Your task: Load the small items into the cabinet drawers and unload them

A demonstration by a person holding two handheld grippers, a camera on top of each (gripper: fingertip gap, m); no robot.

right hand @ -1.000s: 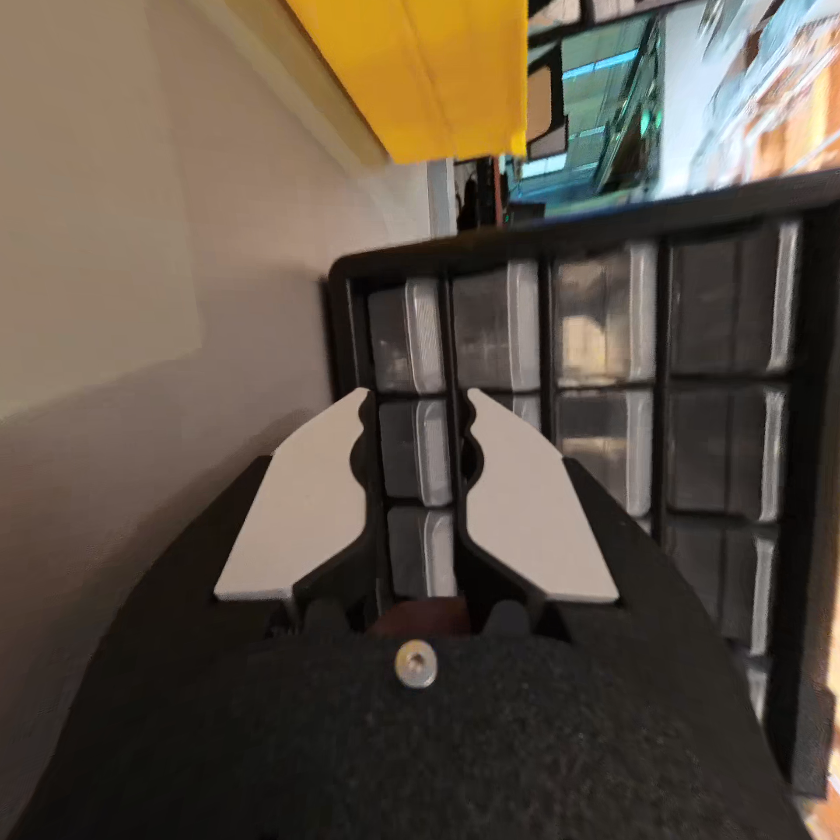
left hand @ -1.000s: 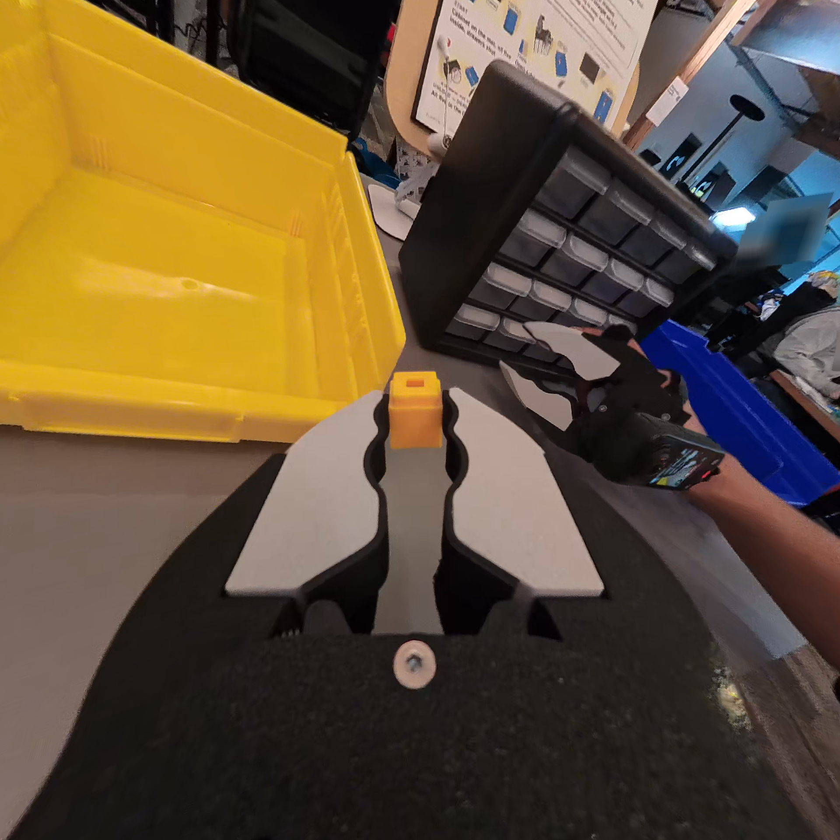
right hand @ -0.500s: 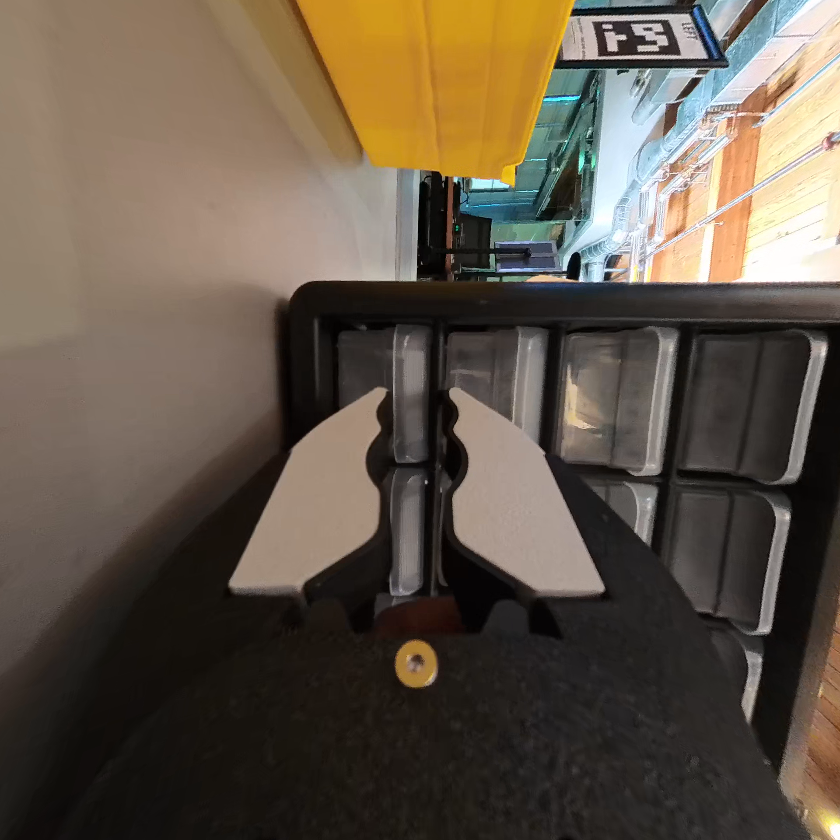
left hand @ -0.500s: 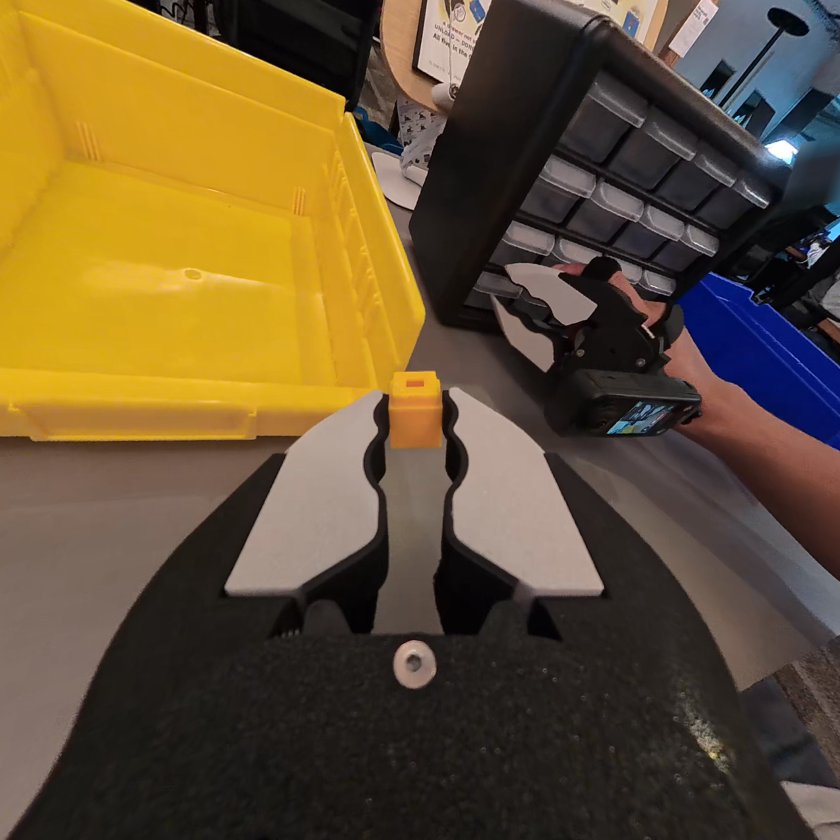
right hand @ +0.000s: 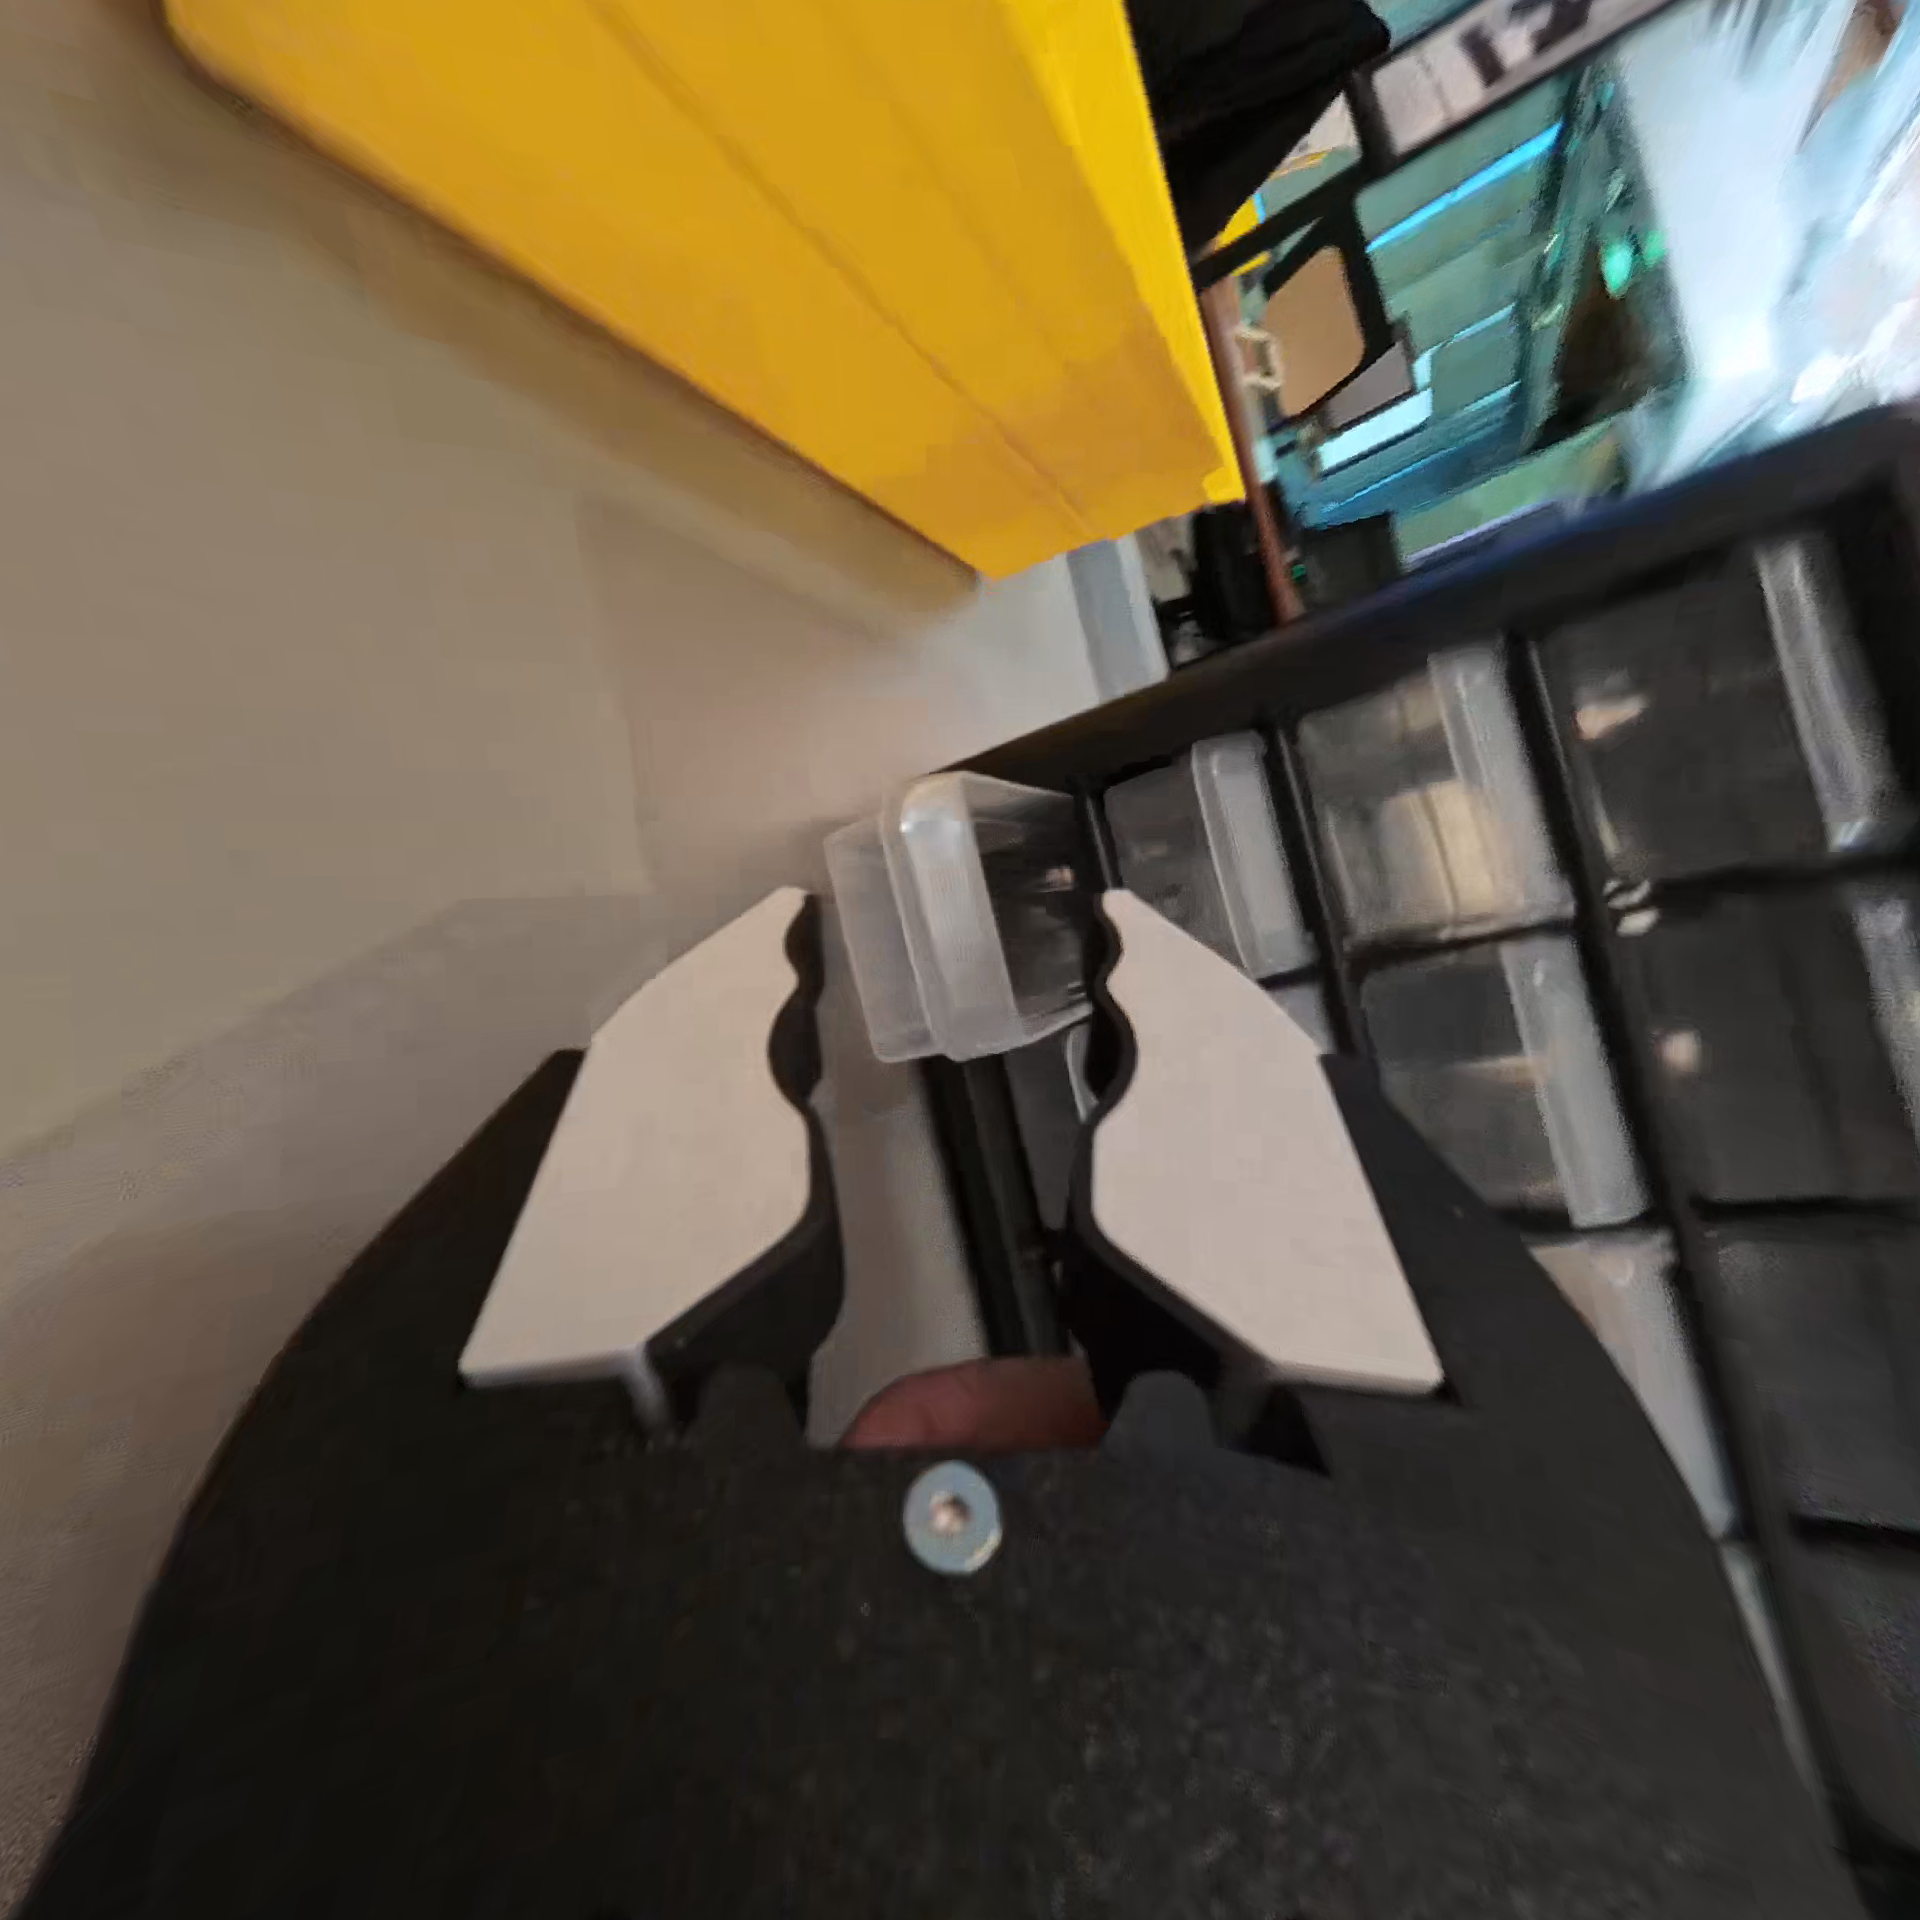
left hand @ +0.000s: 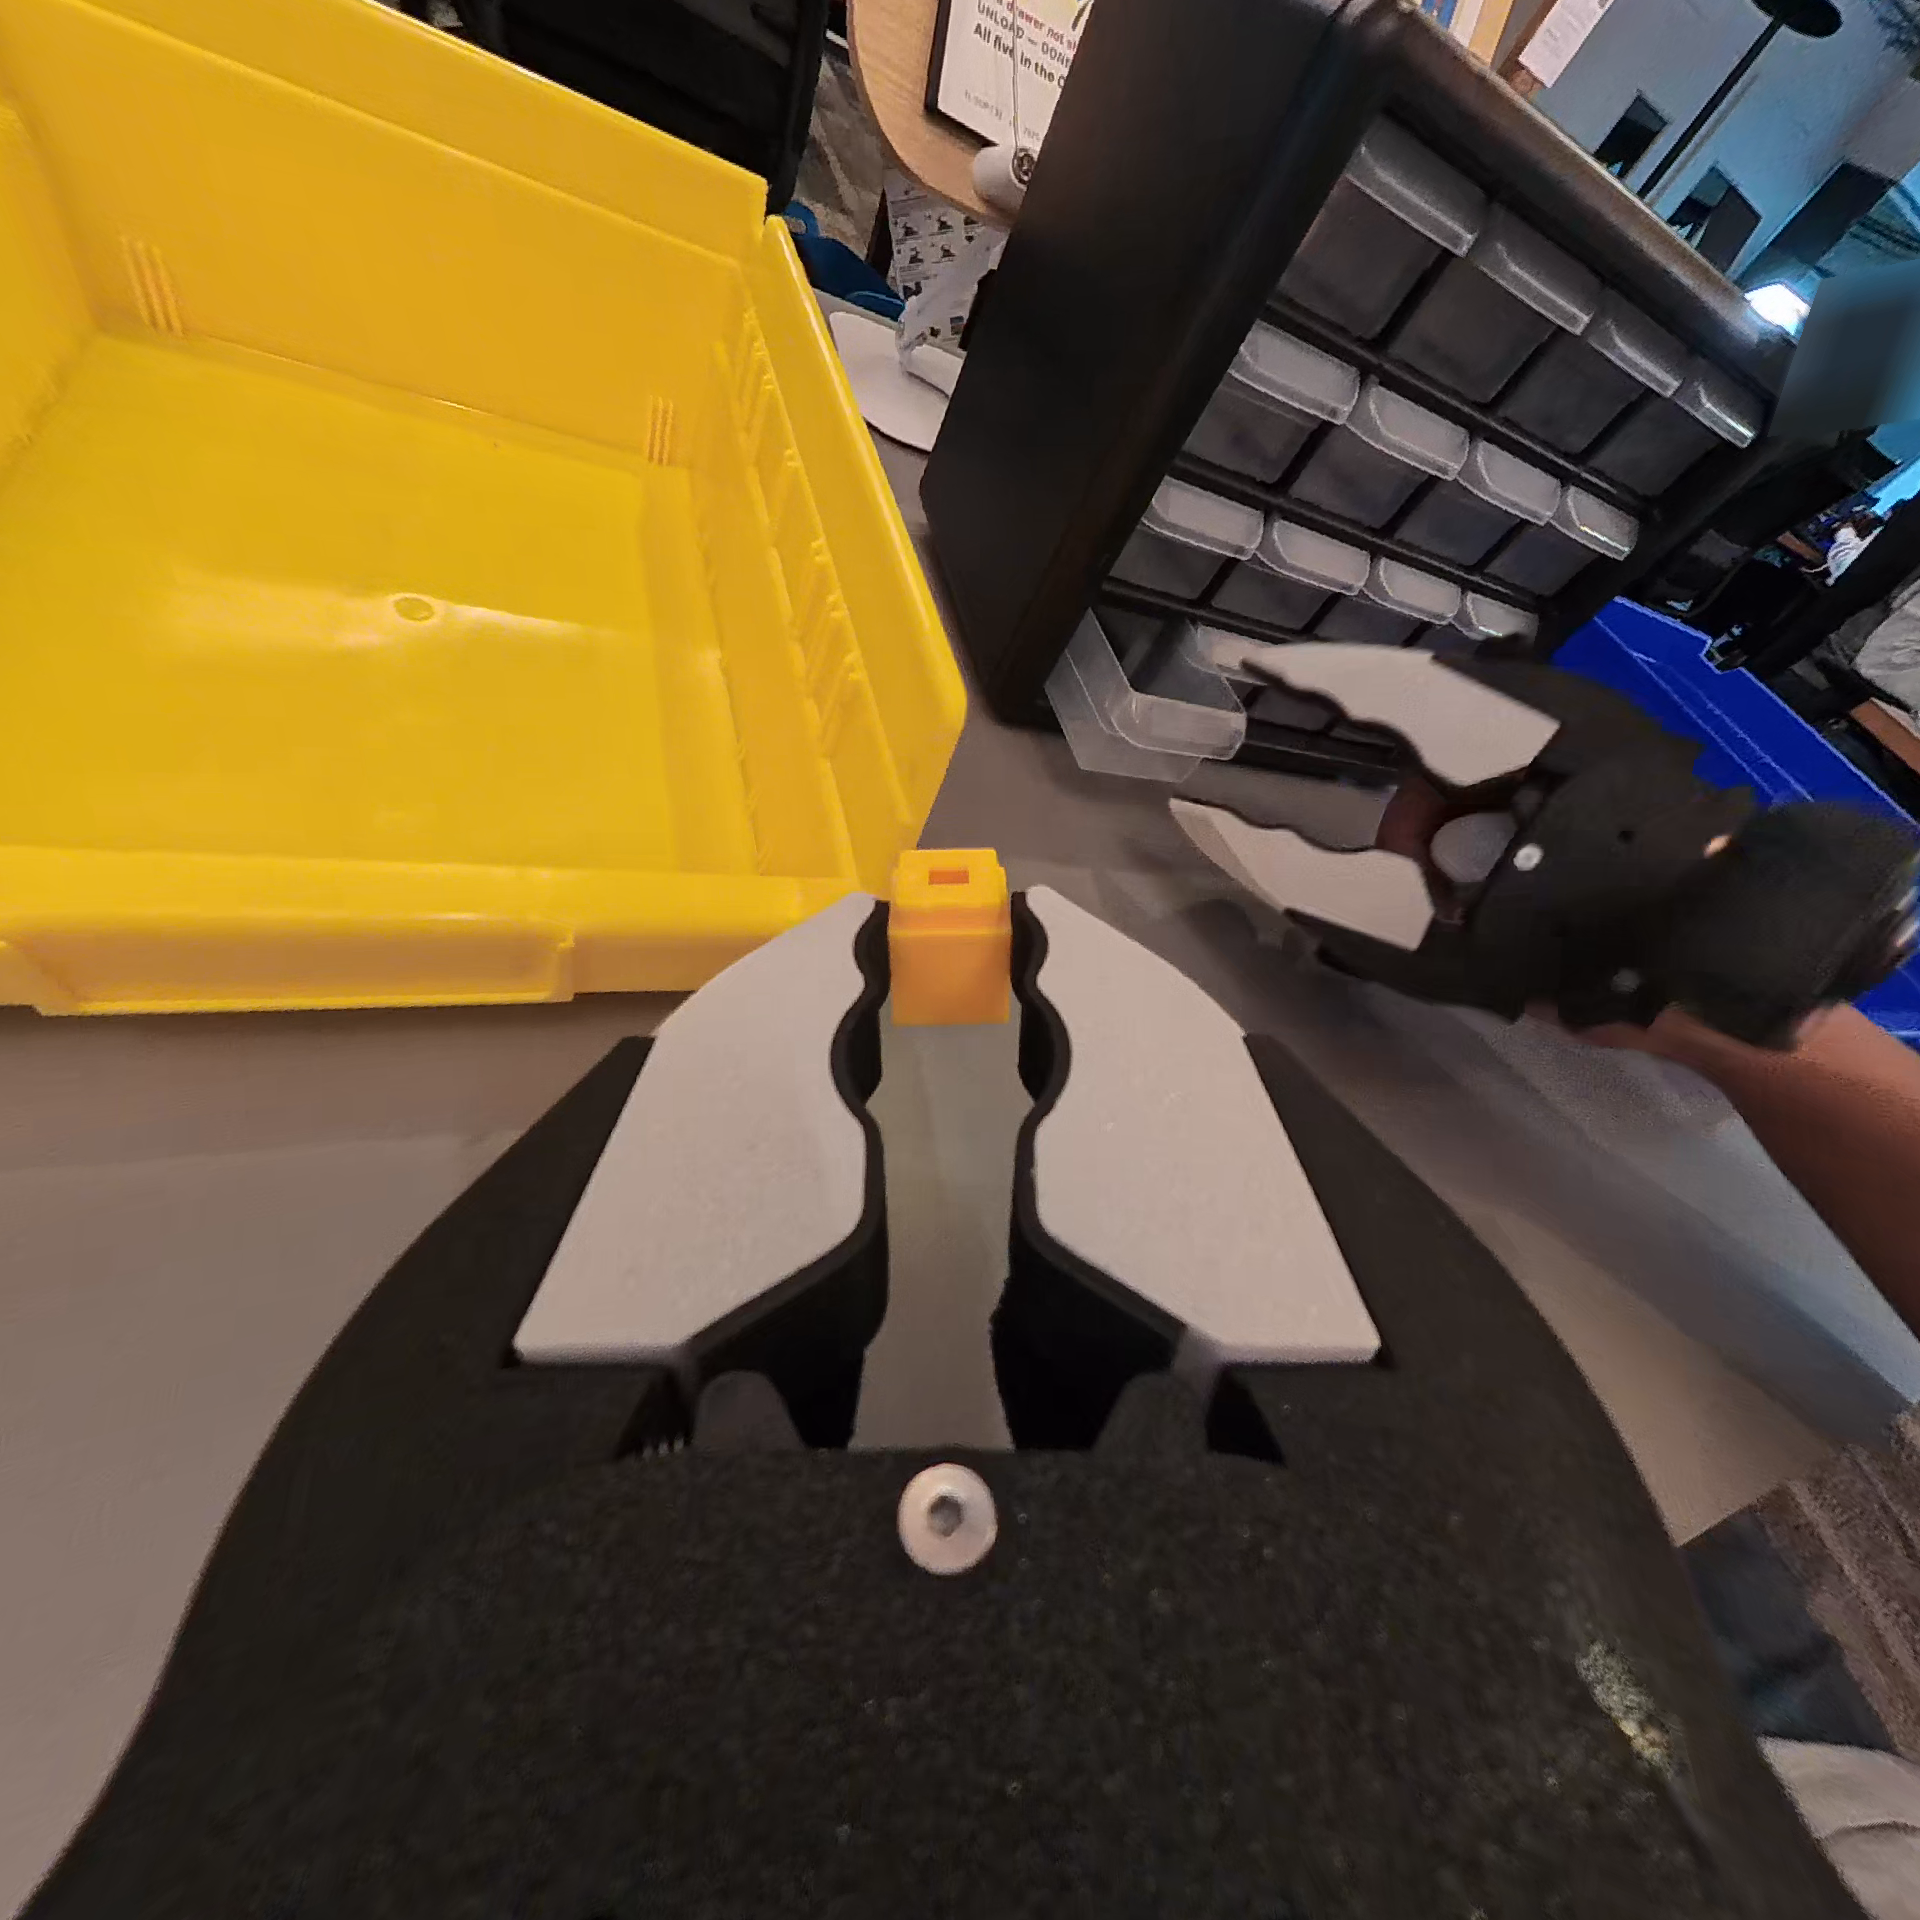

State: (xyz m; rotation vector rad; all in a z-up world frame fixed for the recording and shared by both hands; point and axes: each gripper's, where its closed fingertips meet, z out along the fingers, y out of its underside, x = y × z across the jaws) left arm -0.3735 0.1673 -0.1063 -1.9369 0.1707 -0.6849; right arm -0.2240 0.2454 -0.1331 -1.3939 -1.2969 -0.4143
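I keep my left gripper (left hand: 948,940) clamped on the orange block (left hand: 948,951), waiting; right gripper (right hand: 956,935), jaws apart, leaves the clear drawer (right hand: 961,925) pulled out to receive it.

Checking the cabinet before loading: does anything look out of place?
One clear drawer at the cabinet's bottom corner sticks out while the others sit flush. The right gripper stands open around its front. The left gripper holds an orange block.

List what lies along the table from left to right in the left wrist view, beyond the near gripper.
yellow bin → orange block held in the left gripper → pulled-out clear drawer → right gripper → blue bin
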